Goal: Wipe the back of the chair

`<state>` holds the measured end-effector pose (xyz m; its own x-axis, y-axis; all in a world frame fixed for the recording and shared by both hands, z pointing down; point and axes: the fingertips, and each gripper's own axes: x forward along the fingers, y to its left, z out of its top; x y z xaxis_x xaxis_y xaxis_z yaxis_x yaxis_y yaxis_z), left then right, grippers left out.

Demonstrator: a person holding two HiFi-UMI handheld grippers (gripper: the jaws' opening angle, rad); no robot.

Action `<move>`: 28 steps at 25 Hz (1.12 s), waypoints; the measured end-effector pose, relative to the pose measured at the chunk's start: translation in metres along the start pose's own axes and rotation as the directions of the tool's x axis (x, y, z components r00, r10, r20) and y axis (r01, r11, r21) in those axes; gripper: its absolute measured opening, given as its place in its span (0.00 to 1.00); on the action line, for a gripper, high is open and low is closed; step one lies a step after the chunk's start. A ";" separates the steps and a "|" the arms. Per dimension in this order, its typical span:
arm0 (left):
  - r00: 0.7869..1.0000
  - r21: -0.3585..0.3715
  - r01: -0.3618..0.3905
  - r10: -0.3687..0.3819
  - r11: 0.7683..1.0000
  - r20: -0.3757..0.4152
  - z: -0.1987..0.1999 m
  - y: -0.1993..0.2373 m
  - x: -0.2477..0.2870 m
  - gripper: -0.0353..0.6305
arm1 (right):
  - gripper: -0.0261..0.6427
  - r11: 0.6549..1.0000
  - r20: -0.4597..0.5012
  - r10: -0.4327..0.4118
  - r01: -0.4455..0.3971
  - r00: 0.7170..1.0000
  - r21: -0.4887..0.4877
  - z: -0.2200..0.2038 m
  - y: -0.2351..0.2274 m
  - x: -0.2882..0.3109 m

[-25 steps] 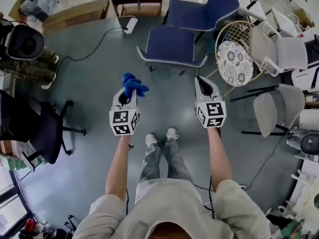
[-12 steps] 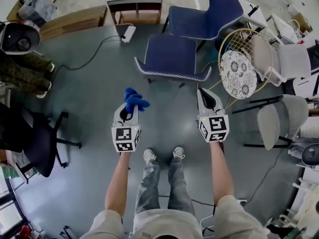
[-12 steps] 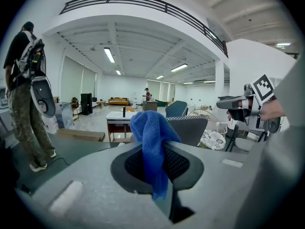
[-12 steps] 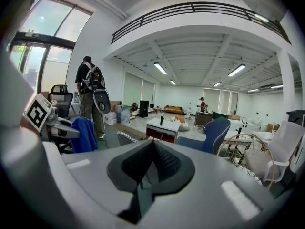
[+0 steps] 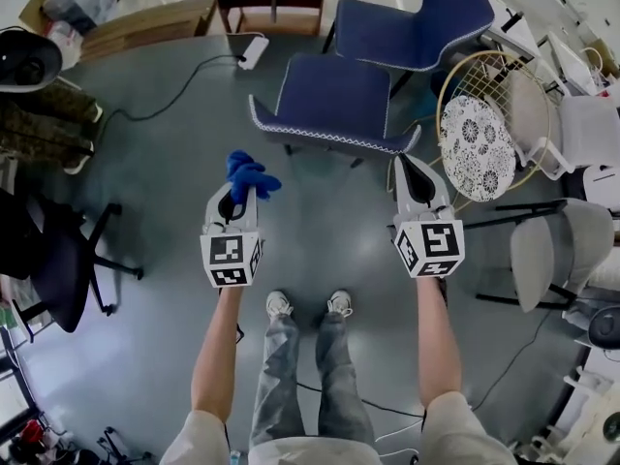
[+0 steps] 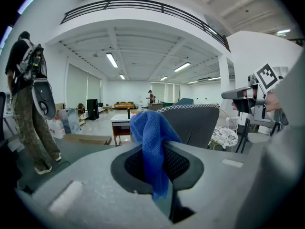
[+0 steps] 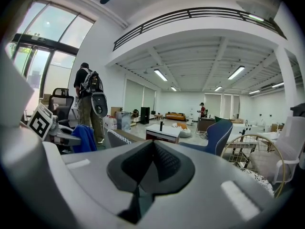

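Left gripper jaws clamp a blue cloth near the chair; right gripper jaws closed, empty.

No readable text, labels, brands or numbers anywhere.

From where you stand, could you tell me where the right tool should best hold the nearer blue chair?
Grip the nearer blue chair by its backrest's stitched top edge, coming from above on your side: the back faces you and that rim looks thin and exposed. The right tool is shut and empty, so open it first.
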<state>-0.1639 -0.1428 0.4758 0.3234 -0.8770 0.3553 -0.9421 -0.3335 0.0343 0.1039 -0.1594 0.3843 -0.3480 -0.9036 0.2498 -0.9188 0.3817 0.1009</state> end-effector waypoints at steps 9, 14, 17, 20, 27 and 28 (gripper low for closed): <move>1.000 0.050 -0.031 0.031 0.998 0.006 0.003 -0.001 0.030 0.12 | 0.04 0.999 -0.012 0.043 -0.043 0.999 0.019 -0.030 0.001 -0.007; 1.000 0.088 -0.021 0.020 0.996 0.010 0.020 -0.008 0.056 0.12 | 0.04 0.999 -0.025 0.046 -0.045 0.999 0.028 -0.039 -0.002 -0.013; 1.000 0.101 -0.004 0.002 0.995 0.012 0.024 -0.019 0.068 0.12 | 0.04 0.999 -0.033 0.043 -0.042 0.999 0.030 -0.046 -0.005 -0.018; 1.000 0.115 0.007 -0.008 0.993 0.007 0.026 -0.029 0.078 0.12 | 0.04 0.999 -0.044 0.049 -0.048 0.998 0.019 -0.051 -0.008 -0.024; 0.999 0.113 0.036 -0.038 0.993 0.013 0.028 -0.064 0.087 0.12 | 0.04 0.999 -0.067 0.033 -0.033 0.997 -0.005 -0.064 -0.024 -0.042; 0.999 0.111 0.039 -0.041 0.993 0.015 0.028 -0.068 0.088 0.12 | 0.04 1.000 -0.068 0.028 -0.028 0.997 0.000 -0.066 -0.027 -0.044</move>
<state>-0.0688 -0.2066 0.4780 0.3630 -0.8676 0.3397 -0.9131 -0.4039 -0.0557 0.1564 -0.1174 0.4341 -0.3602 -0.8773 0.3171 -0.9086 0.4070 0.0939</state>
